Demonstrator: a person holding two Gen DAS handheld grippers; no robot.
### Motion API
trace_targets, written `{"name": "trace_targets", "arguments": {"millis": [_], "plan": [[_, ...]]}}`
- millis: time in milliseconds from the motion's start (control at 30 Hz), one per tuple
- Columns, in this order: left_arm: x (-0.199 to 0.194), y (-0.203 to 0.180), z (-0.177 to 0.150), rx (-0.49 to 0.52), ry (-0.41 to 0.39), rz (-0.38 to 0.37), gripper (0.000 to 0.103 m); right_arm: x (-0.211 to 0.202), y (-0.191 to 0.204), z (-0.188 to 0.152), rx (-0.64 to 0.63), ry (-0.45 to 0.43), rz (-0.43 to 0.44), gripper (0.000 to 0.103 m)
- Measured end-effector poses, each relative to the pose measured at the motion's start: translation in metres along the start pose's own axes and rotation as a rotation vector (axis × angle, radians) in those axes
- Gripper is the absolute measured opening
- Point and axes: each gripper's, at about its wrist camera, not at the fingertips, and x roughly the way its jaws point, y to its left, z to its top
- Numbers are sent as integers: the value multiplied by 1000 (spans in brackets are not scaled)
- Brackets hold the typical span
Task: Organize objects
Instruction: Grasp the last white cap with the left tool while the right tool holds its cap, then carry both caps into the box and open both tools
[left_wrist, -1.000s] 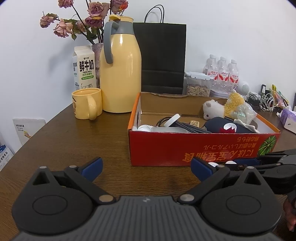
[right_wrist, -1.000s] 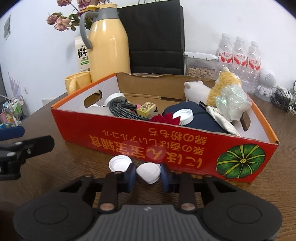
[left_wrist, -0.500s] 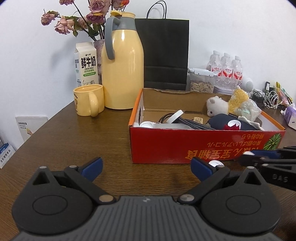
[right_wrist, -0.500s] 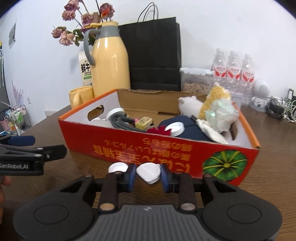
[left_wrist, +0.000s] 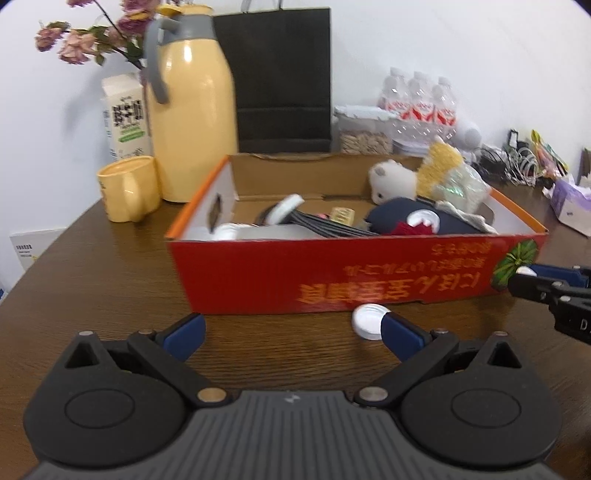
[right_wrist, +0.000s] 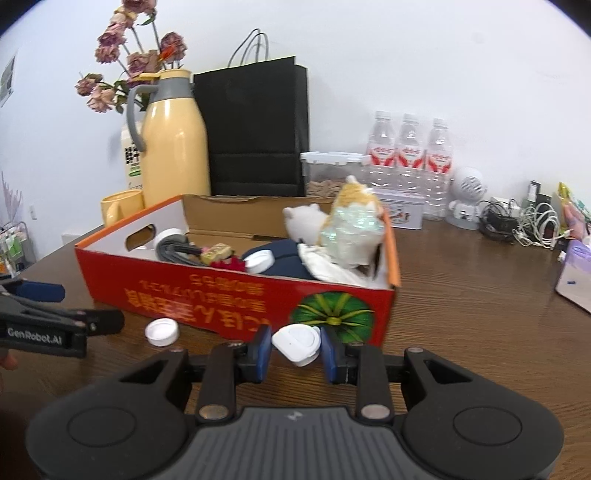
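A small white rounded piece (right_wrist: 295, 341) sits between the blue pads of my right gripper (right_wrist: 295, 348), which is shut on it just above the table, in front of the red cardboard box (right_wrist: 229, 295). A white bottle cap (left_wrist: 369, 320) lies on the table by the box front, touching or just beside the right finger (left_wrist: 400, 334) of my left gripper (left_wrist: 291, 332). That gripper is open wide with nothing between its fingers. The same bottle cap (right_wrist: 161, 331) shows in the right wrist view. Inside the box lie a plush toy (left_wrist: 395, 179), a coiled cable (left_wrist: 325, 225) and a navy pouch (left_wrist: 413, 218).
A yellow flask (left_wrist: 192, 110), yellow mug (left_wrist: 127, 186), milk carton (left_wrist: 127, 118) and black paper bag (left_wrist: 282, 77) stand behind the box. Water bottles (right_wrist: 408, 147), a snack tub (right_wrist: 328, 173), a tin and tangled chargers (right_wrist: 517, 221) line the back right. A tissue box (right_wrist: 576, 273) sits far right.
Both grippers have moved to the right along the box front. The right one still carries the white piece. The loose cap now lies by the left gripper's right finger.
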Motion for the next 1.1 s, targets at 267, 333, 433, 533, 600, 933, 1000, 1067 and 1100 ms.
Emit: {"name": "trace_targets", "arguments": {"millis": [267,333,433,533,600,933,1000,1067,1100], "plan": [[21,-25,3,29,49,-19,103,-8,-15,-1,31,-24,5,27],[25,-30,4,35,57,-17,103,-9,-13,-2,23,-27,12,27],[31,-36,5,41,69,-27,93,-9,-10,-2,12,-26,21,27],[36,-41,5,46,86,-45,63,-9,-8,-3,6,-23,26,27],[33,-40,5,40,76,-66,34,-9,-6,-4,-1,-20,28,27],[12,-41,1,40,9,-104,29,-8,3,-8,-35,-15,31,27],[5,-40,2,39,-10,-110,29,-10,4,-8,-39,-23,32,27],[-2,-39,4,38,-31,-114,29,-11,6,-7,-44,-30,32,27],[-6,-38,6,36,-44,-115,29,-12,6,-7,-45,-34,31,27]]}}
